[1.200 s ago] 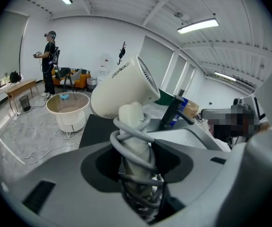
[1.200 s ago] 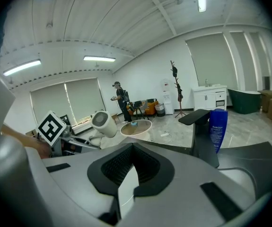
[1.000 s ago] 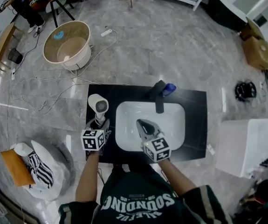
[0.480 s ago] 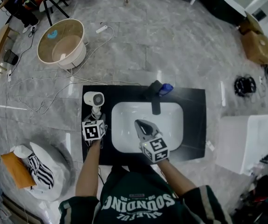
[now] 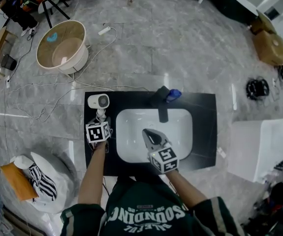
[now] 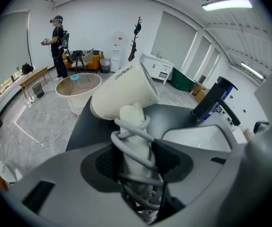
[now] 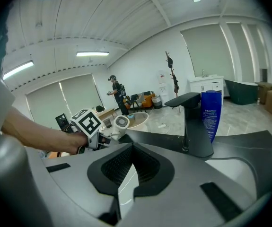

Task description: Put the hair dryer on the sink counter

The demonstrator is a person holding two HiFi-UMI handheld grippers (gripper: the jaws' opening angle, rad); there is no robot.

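**Two grippers over a black sink counter, the left one carrying the hair dryer**

Both grippers are low over the rectangular black sink counter (image 5: 205,132), which has a white rectangular basin (image 5: 131,144) set into its middle.

The left gripper (image 5: 101,119) is clamped on the handle of the cream-white hair dryer (image 5: 98,101). In the left gripper view its jaws press on either side of that handle, which is wound round with loops of grey cord (image 6: 132,126). The dryer's barrel (image 6: 124,91) sticks out beyond them. From the head view the dryer sits over the narrow left strip of the counter, its round barrel near the back left corner, beside the basin. Whether it touches the black surface I cannot tell; the gripper covers its lower part.

The right gripper (image 5: 148,133) hangs over the basin, tilted downward. Its jaws are drawn together at the tips with nothing between them, and only a thin sliver of white basin shows through behind them in the right gripper view.

At the back edge of the basin stands a matt black angular faucet (image 5: 163,113). Just beside it, on its right, is a blue plastic bottle (image 5: 174,94). A round beige tub (image 5: 62,45) stands on the grey marbled floor, well apart from the counter.
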